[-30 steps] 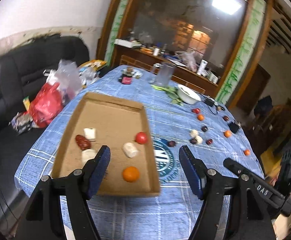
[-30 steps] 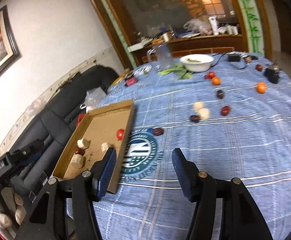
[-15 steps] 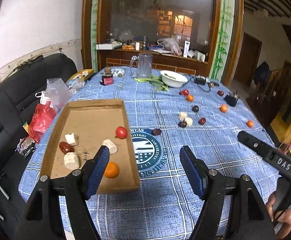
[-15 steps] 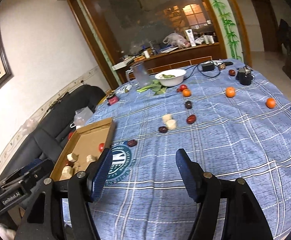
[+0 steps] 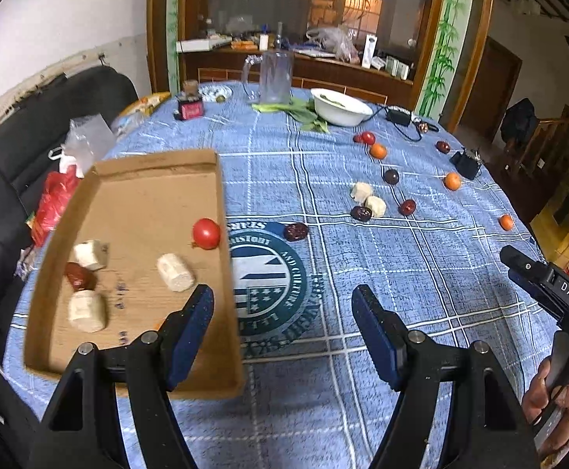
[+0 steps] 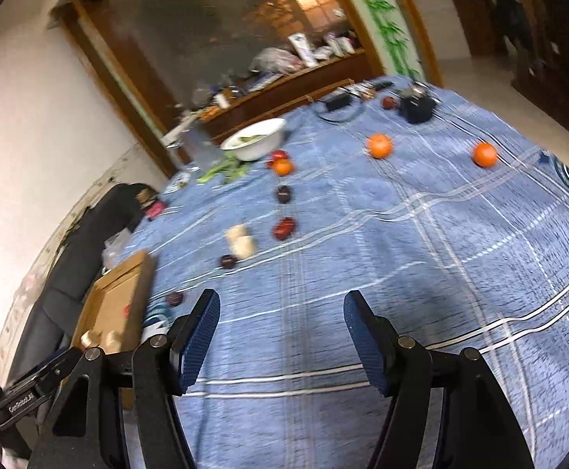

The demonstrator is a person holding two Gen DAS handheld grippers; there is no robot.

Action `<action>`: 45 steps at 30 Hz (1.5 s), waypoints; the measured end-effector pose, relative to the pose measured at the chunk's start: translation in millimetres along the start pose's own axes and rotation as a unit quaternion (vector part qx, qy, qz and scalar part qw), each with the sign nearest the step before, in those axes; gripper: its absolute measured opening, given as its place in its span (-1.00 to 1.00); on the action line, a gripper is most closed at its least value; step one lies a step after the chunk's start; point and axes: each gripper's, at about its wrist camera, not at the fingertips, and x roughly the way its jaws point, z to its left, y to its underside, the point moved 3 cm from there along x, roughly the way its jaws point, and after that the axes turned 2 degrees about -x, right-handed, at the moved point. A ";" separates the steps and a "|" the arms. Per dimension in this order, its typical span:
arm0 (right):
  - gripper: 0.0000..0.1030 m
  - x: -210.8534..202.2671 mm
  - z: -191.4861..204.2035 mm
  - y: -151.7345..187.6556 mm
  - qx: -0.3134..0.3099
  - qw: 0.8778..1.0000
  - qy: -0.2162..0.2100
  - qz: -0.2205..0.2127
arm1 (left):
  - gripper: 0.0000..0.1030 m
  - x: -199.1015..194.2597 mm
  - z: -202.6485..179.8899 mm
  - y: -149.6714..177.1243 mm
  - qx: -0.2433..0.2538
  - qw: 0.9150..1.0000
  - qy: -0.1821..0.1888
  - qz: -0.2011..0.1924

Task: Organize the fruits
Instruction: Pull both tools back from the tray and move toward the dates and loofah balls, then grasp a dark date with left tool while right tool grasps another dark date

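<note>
Left wrist view: the left gripper (image 5: pixel 282 324) hangs over the table (image 5: pixel 421 273) with jaws spread wide and nothing between them. The box (image 5: pixel 147 203) lies at the table's left, holding a tomato (image 5: pixel 206 233), a date (image 5: pixel 80 276) and three pale chunks. More fruit lies scattered to the right, well apart from the box.

Right wrist view: the right gripper (image 6: pixel 280 332) also has its jaws released and bare, above blue cloth. Two oranges (image 6: pixel 379 145) sit far ahead; the box (image 6: pixel 122 305) is at the left.
</note>
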 end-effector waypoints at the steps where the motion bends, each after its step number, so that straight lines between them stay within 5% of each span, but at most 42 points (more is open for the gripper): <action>1: 0.36 3.7 -7.8 -2.7 0.007 1.000 0.003 0.004 | 0.41 7.6 -3.6 -1.8 0.000 1.000 0.003 0.005; 10: 0.36 34.5 -44.8 -35.0 0.025 0.999 0.025 0.037 | 0.40 54.9 -33.7 -13.6 0.018 0.999 0.022 0.038; 21: 0.36 146.3 6.1 -66.2 -0.053 0.989 0.009 0.136 | 0.40 88.7 -52.4 -20.8 0.040 0.997 0.017 0.060; 36: 0.35 169.0 24.4 -68.5 -0.117 0.987 0.029 0.103 | 0.40 158.2 -58.2 -62.8 -0.008 0.998 0.011 0.057; 45: 0.35 147.4 -22.8 -101.1 -0.025 0.998 0.023 0.056 | 0.29 177.5 -75.1 -64.8 0.011 0.998 0.039 0.053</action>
